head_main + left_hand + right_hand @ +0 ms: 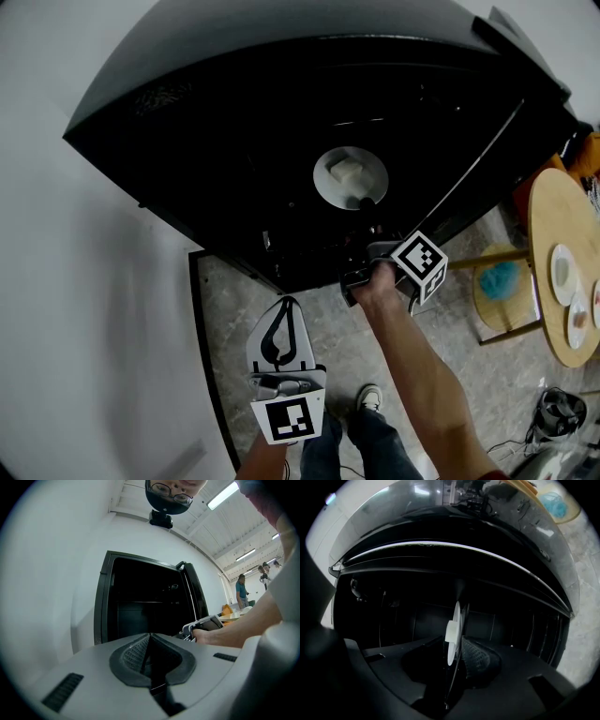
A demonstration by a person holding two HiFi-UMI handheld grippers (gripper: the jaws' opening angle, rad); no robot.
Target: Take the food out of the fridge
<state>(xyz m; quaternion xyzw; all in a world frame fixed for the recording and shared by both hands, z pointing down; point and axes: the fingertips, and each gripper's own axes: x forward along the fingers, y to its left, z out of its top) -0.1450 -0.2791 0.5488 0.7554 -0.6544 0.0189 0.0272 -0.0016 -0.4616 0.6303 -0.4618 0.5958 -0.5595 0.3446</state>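
1. Head view: I see the black fridge (234,141) standing open with a dark inside. A white plate (323,178) sits in there, and a pale block of food (350,172) lies on it.
2. The right gripper (367,202) reaches into the opening, and its tips are at the plate's near rim. I can't tell whether the plate rests on a shelf.
3. The left gripper (284,314) hangs low outside the fridge, over the stone floor (328,319) and well apart from the plate.
4. At right there is a round wooden table (548,202) with small plates (562,272). A low stool (487,309) beside it carries a teal object (502,278).
5. Left gripper view: its jaws are pressed together with nothing between them. It faces the open fridge, and the person's right hand (208,635) cuts in from the right. Bystanders (241,590) stand far off.
6. Right gripper view: its jaws are clamped on the plate, which I see edge-on between the pads, with the food block on its left face. Dark fridge walls surround it, and nothing stands between the jaws and the plate.
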